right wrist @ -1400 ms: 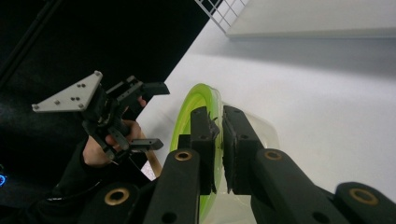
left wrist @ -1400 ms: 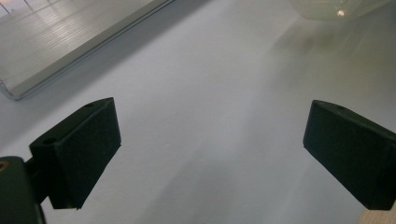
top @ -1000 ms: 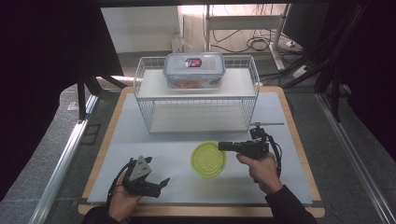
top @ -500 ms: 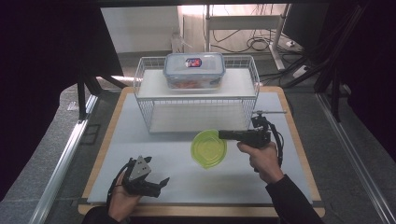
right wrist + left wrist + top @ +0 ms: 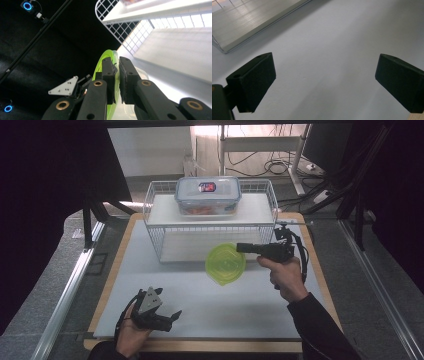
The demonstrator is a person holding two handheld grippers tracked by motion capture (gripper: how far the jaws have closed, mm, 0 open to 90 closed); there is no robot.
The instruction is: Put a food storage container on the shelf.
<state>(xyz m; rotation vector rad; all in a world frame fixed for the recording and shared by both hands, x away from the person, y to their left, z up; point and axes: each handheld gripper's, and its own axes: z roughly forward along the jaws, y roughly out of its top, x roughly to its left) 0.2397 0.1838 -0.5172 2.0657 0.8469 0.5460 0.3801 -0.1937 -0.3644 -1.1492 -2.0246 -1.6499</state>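
Item: green lid (image 5: 225, 262), round, thin, translucent plastic. Location: off the bench (image 5: 210, 305), carried edge-on in front of the wire rack (image 5: 210, 227), near its open lower bay.

Holder: right tongs (image 5: 243, 247), clenched on the lid's rim. In the right gripper view the two pads (image 5: 109, 72) pinch the rim with the disc (image 5: 100, 72) running away to the left.

Spare: left tongs (image 5: 170, 316), released, jaws wide with bare bench between them; rests low at the near left corner.

On the rack: lidded box (image 5: 208, 195), top shelf.

Risks, as judged:
- Grip is a narrow pinch at one edge; the lid could pivot or slip out if the hand swings quickly.
- The free edge sits close to the rack's front wires; a forward push at this height could catch it and knock it loose.
- A hard squeeze may flex thin plastic.

Pose: right hand (image 5: 286, 279) raised, forearm in from the lower right, tongs level and pointing left across the bench. Left hand (image 5: 131, 334) low, palm under its gripper.
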